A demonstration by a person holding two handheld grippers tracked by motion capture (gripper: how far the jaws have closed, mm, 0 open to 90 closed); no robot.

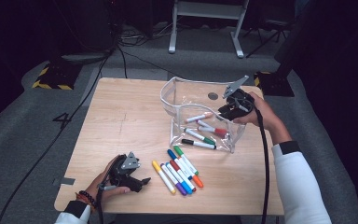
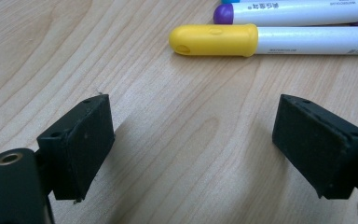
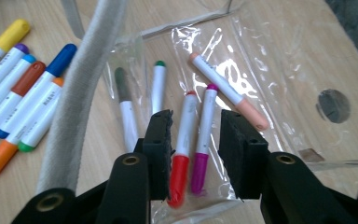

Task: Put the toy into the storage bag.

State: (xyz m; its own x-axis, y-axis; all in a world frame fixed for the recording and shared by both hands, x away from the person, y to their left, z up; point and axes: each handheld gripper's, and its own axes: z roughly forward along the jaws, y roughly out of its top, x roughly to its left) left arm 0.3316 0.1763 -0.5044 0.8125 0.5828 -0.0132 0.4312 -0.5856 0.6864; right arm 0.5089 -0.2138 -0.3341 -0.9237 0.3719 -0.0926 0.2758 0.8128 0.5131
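A clear plastic pouch (image 1: 182, 95) stands open on the wooden table (image 1: 121, 116), with several markers lying inside. My right gripper (image 1: 227, 111) hovers at the pouch's right end; it (image 3: 196, 119) is open, jaws a little apart, and nothing is held. Below them lie a red marker (image 3: 182, 154) and a magenta marker (image 3: 204, 140), with a peach-capped marker (image 3: 228, 91) farther off. My left gripper (image 1: 142, 181) rests low near the table's front edge. Its jaws (image 2: 193, 116) stand wide open on bare wood, just short of the yellow marker (image 2: 214, 40).
Several loose markers (image 1: 179, 170) lie in a row in front of the pouch. The pouch's grey fabric rim (image 3: 74, 116) runs beside my right gripper. A dark round hole (image 1: 213, 96) sits in the table behind the pouch. Cables and a stand (image 1: 205, 28) are on the floor beyond.
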